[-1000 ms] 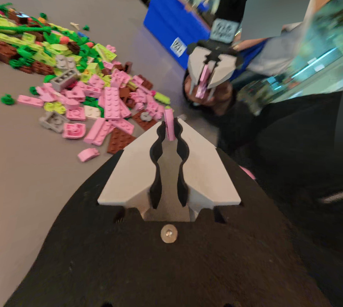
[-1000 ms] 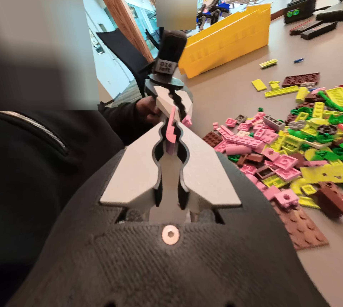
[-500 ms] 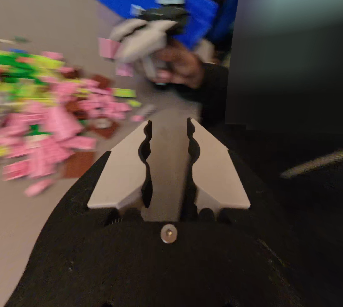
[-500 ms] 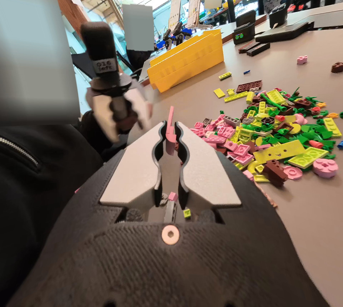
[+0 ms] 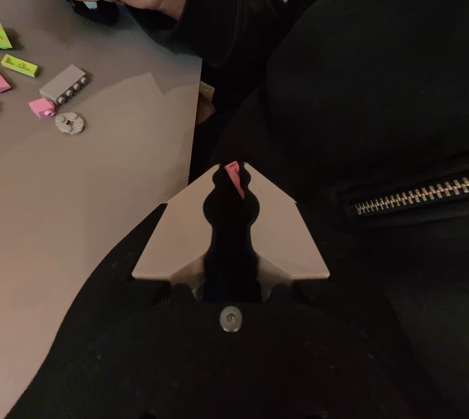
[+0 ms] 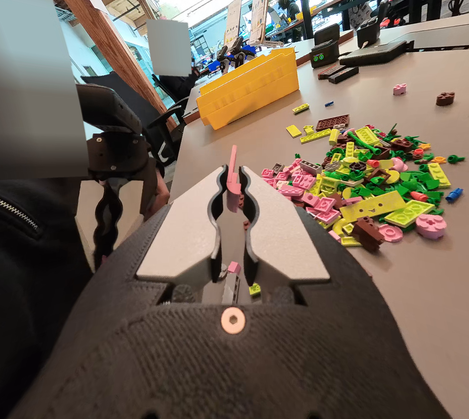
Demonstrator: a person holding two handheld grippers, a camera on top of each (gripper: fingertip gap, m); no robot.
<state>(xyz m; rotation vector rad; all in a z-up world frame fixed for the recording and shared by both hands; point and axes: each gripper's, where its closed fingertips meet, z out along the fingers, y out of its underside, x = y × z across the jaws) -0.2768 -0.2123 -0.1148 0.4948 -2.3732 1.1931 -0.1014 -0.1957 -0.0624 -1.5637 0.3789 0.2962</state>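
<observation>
l gripper [image 5: 231, 166]: pinching small pink piece [image 5: 235, 178], off counter [image 5: 76, 191] edge. r gripper [image 6: 232, 167]: clamped on pink plates [image 6: 233, 178], above brick pile [image 6: 355, 183].

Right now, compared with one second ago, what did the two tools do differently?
The left tool swung away from the brick pile and now points past the table edge at a black jacket. It opened half a second ago and now looks closed on a small pink piece. The right tool is no longer tip to tip with it. Unchanged: the right tool still grips its pink plates.
</observation>
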